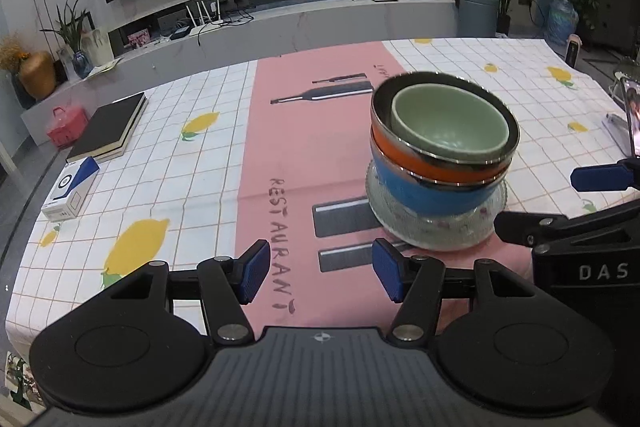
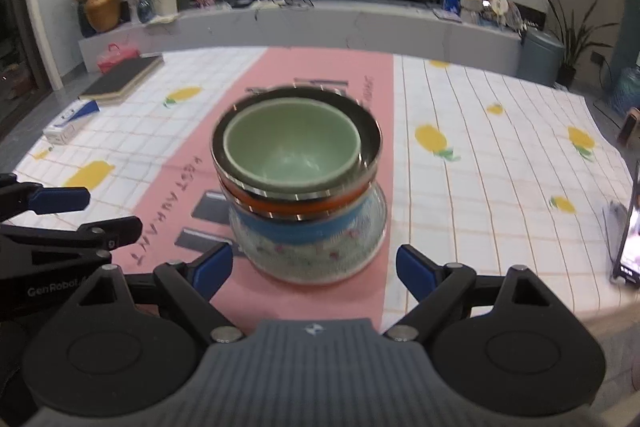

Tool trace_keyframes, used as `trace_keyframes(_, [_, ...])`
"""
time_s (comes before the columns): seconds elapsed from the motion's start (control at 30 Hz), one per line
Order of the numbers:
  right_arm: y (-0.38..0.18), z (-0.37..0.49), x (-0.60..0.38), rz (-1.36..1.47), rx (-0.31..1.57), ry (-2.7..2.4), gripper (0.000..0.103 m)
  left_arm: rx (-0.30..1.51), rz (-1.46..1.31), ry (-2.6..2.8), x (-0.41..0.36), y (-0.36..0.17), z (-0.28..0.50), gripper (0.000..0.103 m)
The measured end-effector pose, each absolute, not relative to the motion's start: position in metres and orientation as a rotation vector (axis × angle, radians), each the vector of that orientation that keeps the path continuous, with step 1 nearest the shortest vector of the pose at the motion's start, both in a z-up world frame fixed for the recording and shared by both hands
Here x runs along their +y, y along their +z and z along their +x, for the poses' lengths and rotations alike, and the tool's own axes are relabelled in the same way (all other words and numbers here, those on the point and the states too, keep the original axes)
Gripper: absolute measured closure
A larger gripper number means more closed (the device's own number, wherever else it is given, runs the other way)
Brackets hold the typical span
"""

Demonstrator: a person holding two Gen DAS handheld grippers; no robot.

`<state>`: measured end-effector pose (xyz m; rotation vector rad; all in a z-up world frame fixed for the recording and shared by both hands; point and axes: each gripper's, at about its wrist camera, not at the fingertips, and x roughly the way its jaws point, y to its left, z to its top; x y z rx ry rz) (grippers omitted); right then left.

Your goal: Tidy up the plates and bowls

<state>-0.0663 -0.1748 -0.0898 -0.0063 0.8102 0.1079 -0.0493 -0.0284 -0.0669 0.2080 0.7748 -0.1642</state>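
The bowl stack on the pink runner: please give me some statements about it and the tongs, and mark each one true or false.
1. The green bowl sits inside the orange bowl. True.
2. The blue bowl is at the top of the stack. False: it sits under the orange bowl, on the glass plate.
3. The right tongs grip the glass plate. False: they are open and hold nothing.
4. The left tongs are open and empty. True.
5. A black notebook lies on the tablecloth. True.
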Motion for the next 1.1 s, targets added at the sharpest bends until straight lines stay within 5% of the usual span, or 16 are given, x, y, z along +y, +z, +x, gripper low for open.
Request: trace_keyframes(1.1, [-0.0910,-0.0726,-0.1684,-0.005,0.834,0.107,0.016,0.762,0.210,-0.174,-0.0281,-0.0685,-0.0529,0.034])
